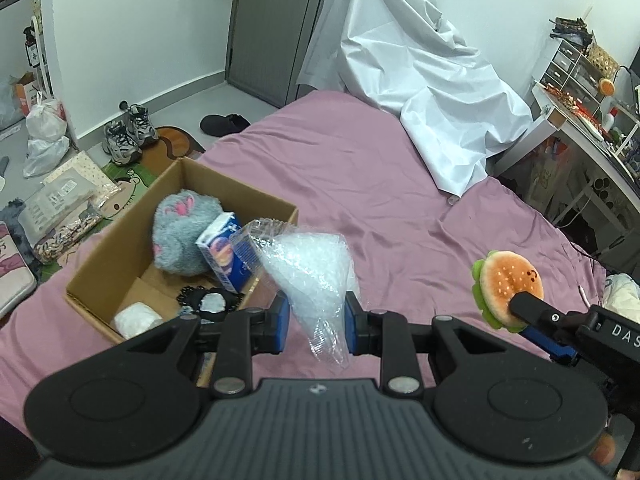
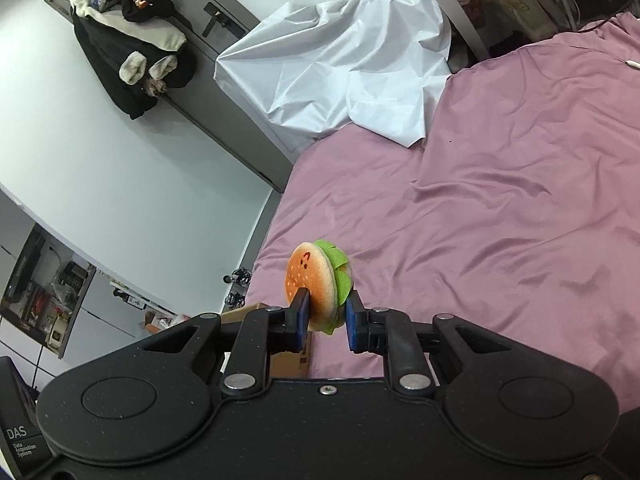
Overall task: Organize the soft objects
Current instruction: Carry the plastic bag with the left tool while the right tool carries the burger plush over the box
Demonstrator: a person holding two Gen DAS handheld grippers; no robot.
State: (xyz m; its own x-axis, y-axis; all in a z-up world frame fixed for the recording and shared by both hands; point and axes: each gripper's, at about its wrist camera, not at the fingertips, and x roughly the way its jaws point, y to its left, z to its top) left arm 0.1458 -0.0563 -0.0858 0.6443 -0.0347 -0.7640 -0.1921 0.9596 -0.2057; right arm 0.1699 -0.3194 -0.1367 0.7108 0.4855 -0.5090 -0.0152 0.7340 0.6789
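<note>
while the left gripper (image 1: 316,322) jaws pinch bubble wrap (image 1: 308,276), the right gripper (image 2: 327,322) jaws clamp a burger plush (image 2: 314,284).

I read "DAS" in white letters on the black body of the right claw (image 1: 516,304). On a black device housing (image 2: 18,436), I read "DAS Data Acquisition System".

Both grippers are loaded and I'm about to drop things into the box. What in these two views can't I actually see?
- Cardboard box, left wrist view: its near corner is hidden behind the left gripper and its bubble wrap.
- Same box, right wrist view: only a sliver shows, behind the right gripper.
- Burger toy: its lower edge is covered by the pads.
- White bundle in the box: too indistinct to identify.
</note>
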